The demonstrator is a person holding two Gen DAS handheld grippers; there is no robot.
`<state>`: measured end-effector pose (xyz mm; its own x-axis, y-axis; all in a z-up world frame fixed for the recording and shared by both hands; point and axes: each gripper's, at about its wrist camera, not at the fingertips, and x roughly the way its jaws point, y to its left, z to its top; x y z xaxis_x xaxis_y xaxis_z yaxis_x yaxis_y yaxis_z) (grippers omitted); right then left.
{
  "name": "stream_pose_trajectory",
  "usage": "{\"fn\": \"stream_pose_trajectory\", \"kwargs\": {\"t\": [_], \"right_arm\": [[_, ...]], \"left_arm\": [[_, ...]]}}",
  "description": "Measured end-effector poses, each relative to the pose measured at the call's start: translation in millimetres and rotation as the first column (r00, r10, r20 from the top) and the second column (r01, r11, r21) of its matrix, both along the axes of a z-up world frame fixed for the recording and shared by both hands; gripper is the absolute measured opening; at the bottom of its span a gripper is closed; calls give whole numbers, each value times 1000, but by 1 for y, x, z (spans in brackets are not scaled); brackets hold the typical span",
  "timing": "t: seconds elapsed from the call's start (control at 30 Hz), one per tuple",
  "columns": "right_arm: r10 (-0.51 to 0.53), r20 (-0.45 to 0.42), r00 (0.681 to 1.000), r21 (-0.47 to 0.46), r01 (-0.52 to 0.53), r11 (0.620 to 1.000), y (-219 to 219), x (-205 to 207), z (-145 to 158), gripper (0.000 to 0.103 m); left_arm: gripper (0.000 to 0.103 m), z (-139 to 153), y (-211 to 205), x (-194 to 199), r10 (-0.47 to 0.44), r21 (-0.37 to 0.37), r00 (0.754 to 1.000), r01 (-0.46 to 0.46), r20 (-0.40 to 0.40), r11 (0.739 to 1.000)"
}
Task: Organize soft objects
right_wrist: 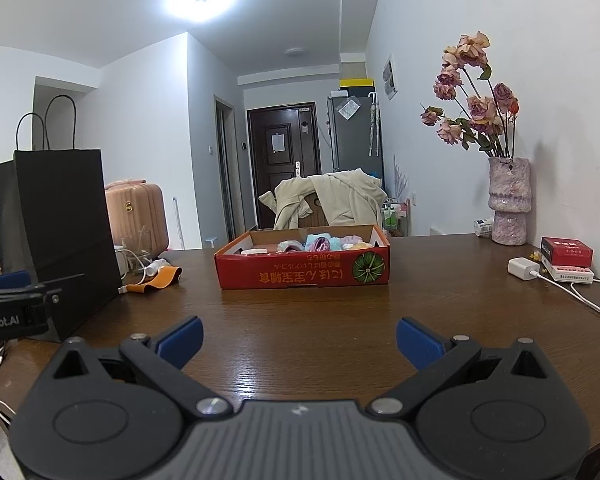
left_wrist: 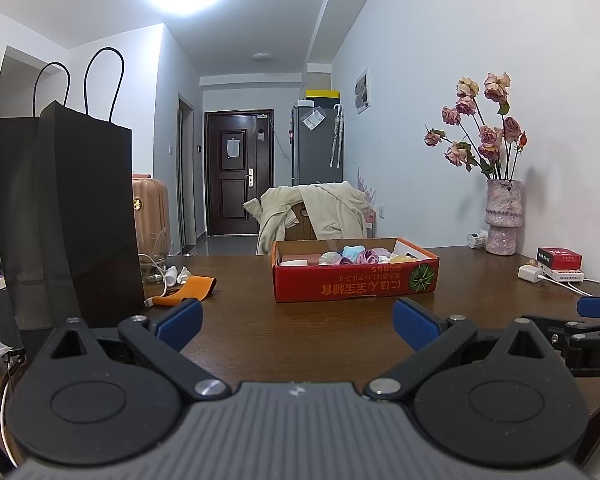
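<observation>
A shallow red cardboard box [left_wrist: 356, 282] [right_wrist: 300, 274] sits on the brown table, some way beyond both grippers. Several pastel soft items [left_wrist: 354, 256] [right_wrist: 320, 242] lie bunched inside it, only their tops showing above the rim. My left gripper [left_wrist: 298, 322] stands open over bare table, nothing between its blue pads. My right gripper [right_wrist: 300, 340] is open too and holds nothing. In the left wrist view the right gripper shows at the right edge; in the right wrist view the left gripper shows at the left edge.
A tall black paper bag [left_wrist: 72, 216] [right_wrist: 56, 232] stands at the left. An orange strap [left_wrist: 190, 288] [right_wrist: 156, 280] and white cables lie beside it. At the right: a vase of dried roses [left_wrist: 502, 216] [right_wrist: 508, 200], a red packet [right_wrist: 566, 252] and a white charger [right_wrist: 522, 268].
</observation>
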<state>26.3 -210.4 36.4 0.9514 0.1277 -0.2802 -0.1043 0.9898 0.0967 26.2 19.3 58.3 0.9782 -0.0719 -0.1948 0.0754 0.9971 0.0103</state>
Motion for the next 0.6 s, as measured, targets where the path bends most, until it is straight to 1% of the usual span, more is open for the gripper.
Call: {"fn": "stream_pose_trajectory", "kwargs": {"t": [0.23,0.5,0.6], "right_arm": [[-1,2,1000,-1,1,1000,1,-1,1,103],[1,7,1000,-4,-1,1000,2,-3,2,103],[-4,9,1000,-8,5,1000,3,-3,2,103]], "left_arm": [[103,2,0,-1,4,-3,1000,-4,8,1000],[103,1,-1,-3,-14,-3,1000,14,16,1000],[103,2,-1,-4,-1,-5,1000,1,23,1000]]}}
